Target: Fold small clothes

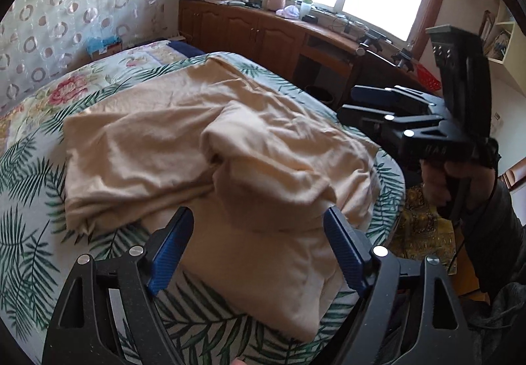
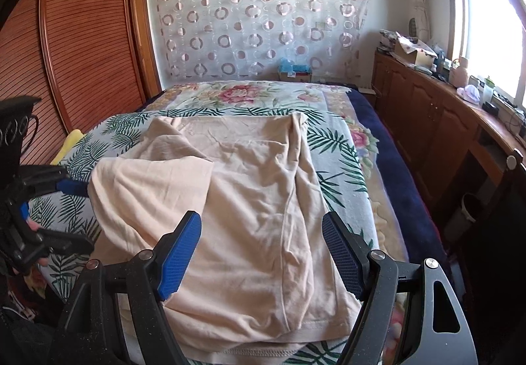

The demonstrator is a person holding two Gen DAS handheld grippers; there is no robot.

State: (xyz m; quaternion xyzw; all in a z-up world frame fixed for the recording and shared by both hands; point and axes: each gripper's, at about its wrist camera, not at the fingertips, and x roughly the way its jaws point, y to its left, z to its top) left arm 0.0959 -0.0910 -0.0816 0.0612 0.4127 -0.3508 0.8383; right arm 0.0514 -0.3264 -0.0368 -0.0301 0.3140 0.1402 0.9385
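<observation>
So there's one garment here, a peach-beige cotton top (image 2: 250, 200), lying spread out on the palm-leaf sheet (image 2: 332, 141) that covers the near end of the bed, with one corner flopped back over its own body so there's a doubled-up lump (image 1: 263, 161) toward the middle. Two grippers in play, one per hand. The left gripper (image 1: 258, 250) hangs just above the near edge of the cloth with its two blue pads (image 1: 169, 253) spread wide; fabric shows between them, but neither pad presses on it, so it's let go and holding nothing. The right gripper (image 2: 261, 253) is the same story from its own camera: two blue pads splayed apart over the hemmed end of the top, nothing pinched. In the left wrist view the right gripper shows up off to the side past the bed's edge, gripped by one hand (image 1: 440, 187) in a dark sleeve (image 1: 506, 217), and its fingers stand apart there too. Under the leaf sheet is one floral blanket (image 2: 243, 95) with pink roses, and a dark blue cover (image 2: 394, 174) runs along the window side. Behind the bed hangs one sheer curtain with ring patterns (image 2: 263, 23). One long wooden cabinet (image 2: 424, 111) runs under the window, cluttered with boxes and bottles too small to count. One slatted wooden door (image 2: 85, 29) stands on the other side.
</observation>
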